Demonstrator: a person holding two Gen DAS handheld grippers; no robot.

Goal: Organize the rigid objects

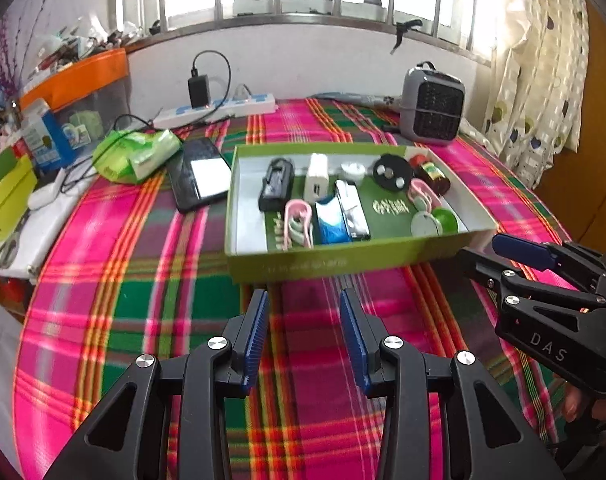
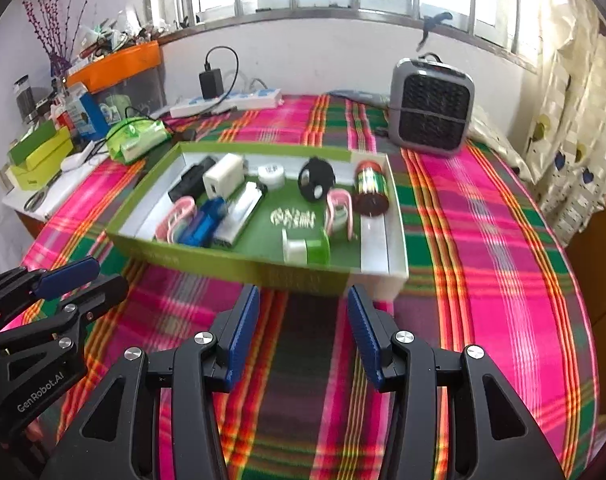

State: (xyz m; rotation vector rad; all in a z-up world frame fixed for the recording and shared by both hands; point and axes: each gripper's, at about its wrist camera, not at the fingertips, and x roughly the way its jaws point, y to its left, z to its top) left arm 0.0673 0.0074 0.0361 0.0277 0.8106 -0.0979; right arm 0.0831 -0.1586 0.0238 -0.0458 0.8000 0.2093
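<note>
left wrist view: my left gripper (image 1: 305, 336) is closest, low over the plaid cloth (image 1: 151, 304), and its two blue fingers are apart with nothing between them. my right gripper (image 2: 303, 332) is the same, fingers apart and holding nothing, just in front of the near wall of the green box (image 2: 239, 264). each gripper shows at the edge of the other one's view, so they sit side by side.

a bit farther is the box, and the hard little things are all inside it. i see a black charger (image 1: 277, 184), a white plug (image 1: 317, 178), a small white tub (image 1: 353, 170), a black round thing (image 1: 391, 172), a brown bottle (image 1: 433, 174) lying on its side, two pink clips (image 1: 297, 224), a blue thing (image 1: 331, 226), a silver and white bar (image 1: 353, 210) and a green and white spool (image 1: 435, 222). some touch each other, like the blue thing and the bar.

i think the sorting is nearly done, or i am about to fix how they lie. to do it well, i should lift up and go over the wall, not bump it, because the box looks light and may slide. i should pick one thing at a time. the bottle and the spool could roll, so i would grab them across the middle.

far back are a phone (image 1: 201, 174), a green packet (image 1: 137, 156), a power strip (image 1: 219, 110) and a grey heater (image 1: 433, 106) under the window.
</note>
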